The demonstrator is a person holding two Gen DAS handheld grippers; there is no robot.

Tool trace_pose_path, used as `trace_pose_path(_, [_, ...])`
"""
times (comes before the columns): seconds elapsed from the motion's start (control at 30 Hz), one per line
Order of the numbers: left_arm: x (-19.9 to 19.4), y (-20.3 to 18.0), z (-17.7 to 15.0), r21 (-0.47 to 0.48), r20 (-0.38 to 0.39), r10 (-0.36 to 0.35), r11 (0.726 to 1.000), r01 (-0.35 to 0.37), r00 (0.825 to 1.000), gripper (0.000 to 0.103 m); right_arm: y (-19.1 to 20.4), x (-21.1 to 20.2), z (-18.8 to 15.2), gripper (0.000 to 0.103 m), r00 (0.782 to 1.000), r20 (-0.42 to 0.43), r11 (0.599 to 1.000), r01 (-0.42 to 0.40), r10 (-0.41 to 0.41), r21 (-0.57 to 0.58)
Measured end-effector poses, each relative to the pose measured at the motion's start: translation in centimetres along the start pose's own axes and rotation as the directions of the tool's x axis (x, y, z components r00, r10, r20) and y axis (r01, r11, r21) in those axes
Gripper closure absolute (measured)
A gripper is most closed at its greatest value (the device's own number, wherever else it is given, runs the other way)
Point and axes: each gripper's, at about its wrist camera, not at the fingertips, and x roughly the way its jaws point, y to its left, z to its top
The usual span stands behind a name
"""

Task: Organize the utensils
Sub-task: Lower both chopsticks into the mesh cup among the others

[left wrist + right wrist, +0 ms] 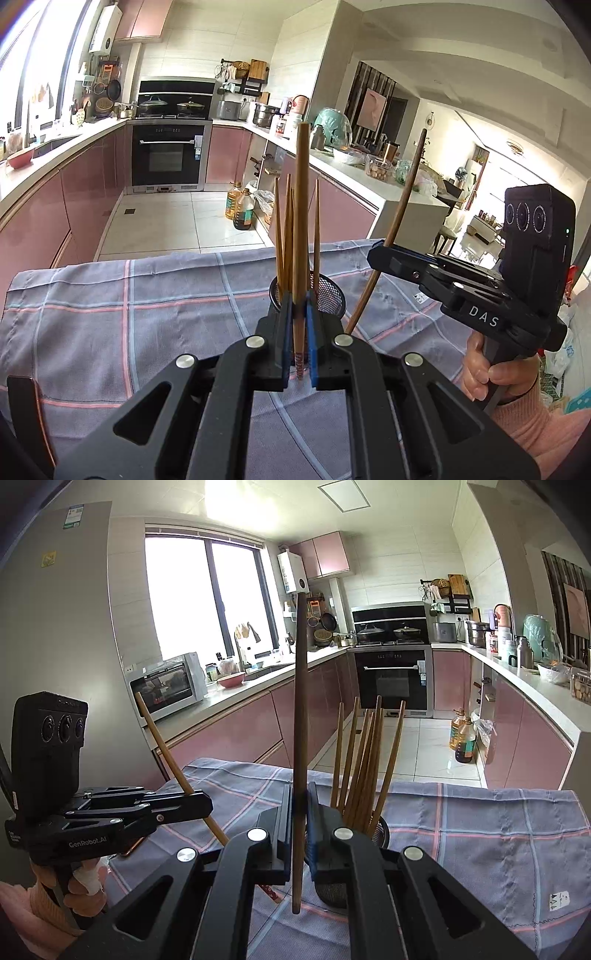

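My left gripper [298,347] is shut on a light wooden chopstick [301,221] held upright, just in front of a black mesh utensil cup [327,295]. The cup holds several wooden chopsticks [286,236]. My right gripper [298,830] is shut on a dark brown chopstick [300,720], upright, beside the same cup [380,829] with its chopsticks [364,760]. The right gripper shows in the left wrist view [380,254] to the right of the cup. The left gripper shows in the right wrist view [207,806] at the left, gripping its chopstick [162,742] tilted.
A grey plaid cloth [110,306] covers the table; its far edge drops to the kitchen floor. Pink cabinets and counters line both sides, an oven [168,155] at the back. Oil bottles [240,206] stand on the floor. A fridge [59,627] is at the left.
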Motion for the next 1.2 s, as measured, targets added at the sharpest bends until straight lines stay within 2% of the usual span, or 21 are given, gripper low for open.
trace_pose_path(0.7, [-1.1, -1.1, 5.2, 0.025, 0.132, -0.042, 0.999, 0.039, 0.990, 0.096, -0.6, 0.6, 3.4, 0.097, 0.996, 0.087, 0.999, 0.037, -0.036, -0.008])
trace_pose_path(0.97, [0.4, -1.8, 5.7, 0.032, 0.124, -0.035, 0.999, 0.032, 0.992, 0.096, -1.4, 2.2, 3.1, 0.097, 0.996, 0.065, 0.998, 0.063, -0.063, 0.004])
trace_pose_path(1.2, [2.5, -2.4, 5.3, 0.054, 0.077, -0.020, 0.998, 0.015, 0.997, 0.096, -1.6, 3.4, 2.4, 0.097, 0.996, 0.039, 0.997, 0.080, -0.081, 0.012])
